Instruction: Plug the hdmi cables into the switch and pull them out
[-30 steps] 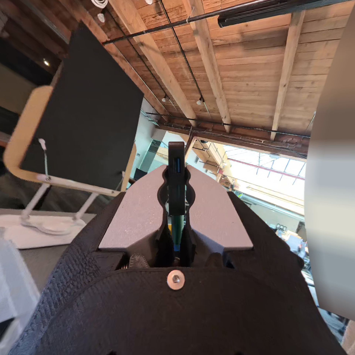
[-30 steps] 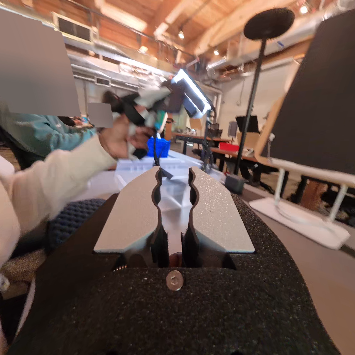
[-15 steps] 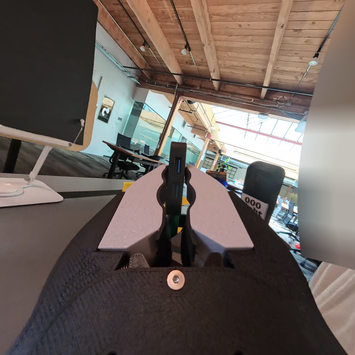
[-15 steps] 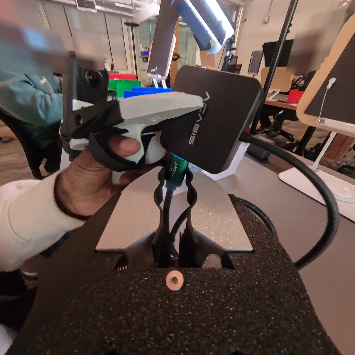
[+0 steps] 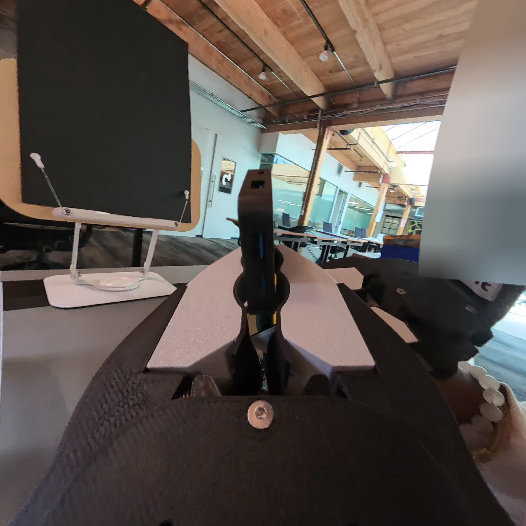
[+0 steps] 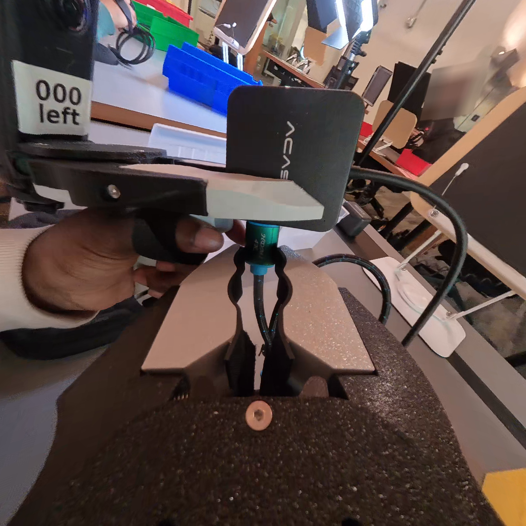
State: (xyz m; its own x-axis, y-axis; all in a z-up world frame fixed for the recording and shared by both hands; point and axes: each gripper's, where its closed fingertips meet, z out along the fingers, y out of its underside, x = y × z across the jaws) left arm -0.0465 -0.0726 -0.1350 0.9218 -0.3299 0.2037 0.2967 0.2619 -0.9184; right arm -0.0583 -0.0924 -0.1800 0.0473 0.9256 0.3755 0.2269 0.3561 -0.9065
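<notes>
My left gripper (image 5: 257, 256) is shut on the black HDMI switch (image 5: 256, 227), which stands edge-on between its fingers with a blue port facing me. In the right wrist view the switch (image 6: 293, 142) is a flat black square held by the left gripper's fingers (image 6: 256, 199). My right gripper (image 6: 260, 253) is shut on a green HDMI plug (image 6: 261, 242), whose top meets the switch's lower edge. Its braided cable (image 6: 263, 307) runs back between my fingers. A thick black cable (image 6: 427, 196) leaves the switch's right side. The right gripper also shows in the left wrist view (image 5: 427, 299).
A white stand (image 5: 111, 284) carrying a black board (image 5: 102, 113) sits on the grey table (image 5: 57, 341) to the left; it also shows at the right in the right wrist view (image 6: 427, 327). Blue bins (image 6: 205, 74) and green bins (image 6: 170, 31) stand on a farther table. A person's hand (image 6: 85, 264) grips the left gripper's handle.
The left gripper swung down from facing the ceiling, still holding the switch. The right gripper, open and empty a second ago, moved under the switch and closed on the green plug.
</notes>
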